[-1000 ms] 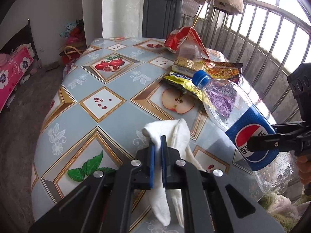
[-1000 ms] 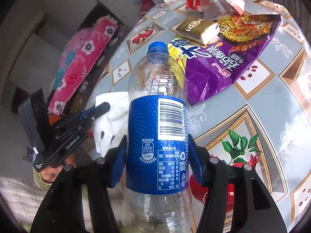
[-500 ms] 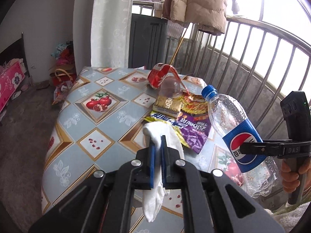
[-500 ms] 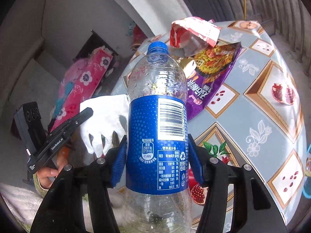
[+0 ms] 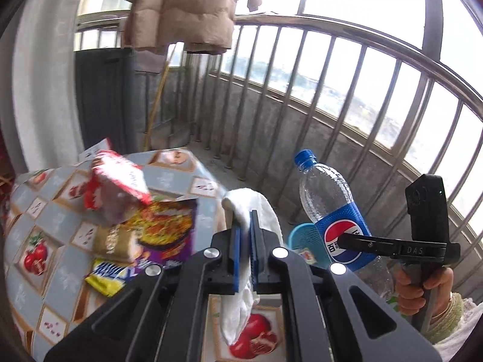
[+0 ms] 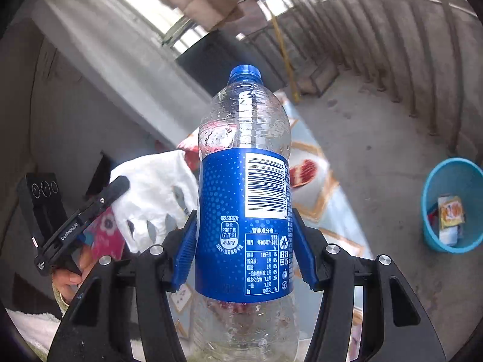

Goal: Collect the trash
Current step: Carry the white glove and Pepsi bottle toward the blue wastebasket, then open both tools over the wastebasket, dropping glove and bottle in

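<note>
My left gripper (image 5: pixel 245 220) is shut on a crumpled white tissue (image 5: pixel 259 208) and holds it in the air above the table's far edge; the tissue also shows in the right wrist view (image 6: pixel 151 193). My right gripper (image 6: pixel 243 226) is shut on an empty Pepsi bottle (image 6: pixel 244 211) with a blue cap, held upright; it also shows in the left wrist view (image 5: pixel 335 217). A blue trash bin (image 6: pixel 452 205) with wrappers inside stands on the floor at the right; its rim shows in the left wrist view (image 5: pixel 302 238).
On the patterned table (image 5: pixel 36 217) lie a red snack bag (image 5: pixel 114 190), a purple noodle wrapper (image 5: pixel 169 229), a small brown packet (image 5: pixel 114 241) and a yellow wrapper (image 5: pixel 105 274). A metal balcony railing (image 5: pixel 332 90) runs behind. A padded coat (image 5: pixel 181 9) hangs overhead.
Both grippers have lifted and swung right, away from the table toward the balcony floor. The blue bin has come into view. Both holds are unchanged.
</note>
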Action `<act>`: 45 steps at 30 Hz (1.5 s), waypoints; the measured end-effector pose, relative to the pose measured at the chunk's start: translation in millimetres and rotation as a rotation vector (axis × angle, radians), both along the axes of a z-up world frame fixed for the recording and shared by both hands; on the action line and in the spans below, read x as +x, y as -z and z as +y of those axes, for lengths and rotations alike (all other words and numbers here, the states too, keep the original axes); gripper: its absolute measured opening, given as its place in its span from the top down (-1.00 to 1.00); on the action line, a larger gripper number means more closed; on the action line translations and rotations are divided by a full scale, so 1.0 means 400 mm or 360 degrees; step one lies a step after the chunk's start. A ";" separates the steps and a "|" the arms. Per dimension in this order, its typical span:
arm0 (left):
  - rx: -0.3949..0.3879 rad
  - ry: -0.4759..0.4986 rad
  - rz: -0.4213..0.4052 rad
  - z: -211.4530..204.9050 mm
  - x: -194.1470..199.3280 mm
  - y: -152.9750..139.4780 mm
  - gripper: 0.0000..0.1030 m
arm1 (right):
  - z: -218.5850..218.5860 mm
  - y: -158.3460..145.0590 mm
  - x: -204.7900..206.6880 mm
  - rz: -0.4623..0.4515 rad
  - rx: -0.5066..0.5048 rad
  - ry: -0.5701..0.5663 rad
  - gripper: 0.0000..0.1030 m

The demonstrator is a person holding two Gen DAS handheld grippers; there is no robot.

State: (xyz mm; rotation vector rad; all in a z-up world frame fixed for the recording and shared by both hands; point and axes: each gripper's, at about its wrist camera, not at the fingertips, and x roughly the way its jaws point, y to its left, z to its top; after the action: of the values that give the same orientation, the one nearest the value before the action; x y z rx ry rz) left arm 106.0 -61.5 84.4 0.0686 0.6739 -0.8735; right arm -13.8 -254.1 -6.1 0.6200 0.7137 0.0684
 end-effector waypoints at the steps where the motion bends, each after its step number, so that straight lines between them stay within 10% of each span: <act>1: -0.0014 0.0079 0.0032 -0.054 0.009 -0.006 0.91 | -0.047 0.003 -0.023 -0.0004 0.0031 0.0097 -0.06; 10: 0.0187 0.0561 0.0370 -0.601 0.040 0.108 0.91 | -0.397 0.199 -0.185 0.0117 0.0511 0.0837 -0.07; 19: 0.0512 0.0734 0.0534 -1.042 0.040 0.384 0.89 | -0.646 0.455 -0.203 0.0314 0.0929 0.1101 -0.16; 22: 0.0592 0.0720 0.0614 -1.132 0.063 0.495 0.47 | -0.732 0.575 -0.211 0.0449 0.1033 0.1228 -0.38; 29: 0.0621 0.0566 0.0717 -1.111 0.123 0.579 0.37 | -0.763 0.676 -0.246 0.0495 0.1032 0.1432 -0.45; 45: 0.0257 0.0372 0.0242 -0.706 0.066 0.204 0.14 | -0.563 0.301 -0.213 0.0211 0.0200 0.1208 -0.44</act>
State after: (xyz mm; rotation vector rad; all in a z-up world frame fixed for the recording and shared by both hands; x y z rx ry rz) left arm 132.3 -344.1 2.9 0.2313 0.8911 -1.0542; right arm -99.1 -479.4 -126.6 0.9885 0.5649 -0.6384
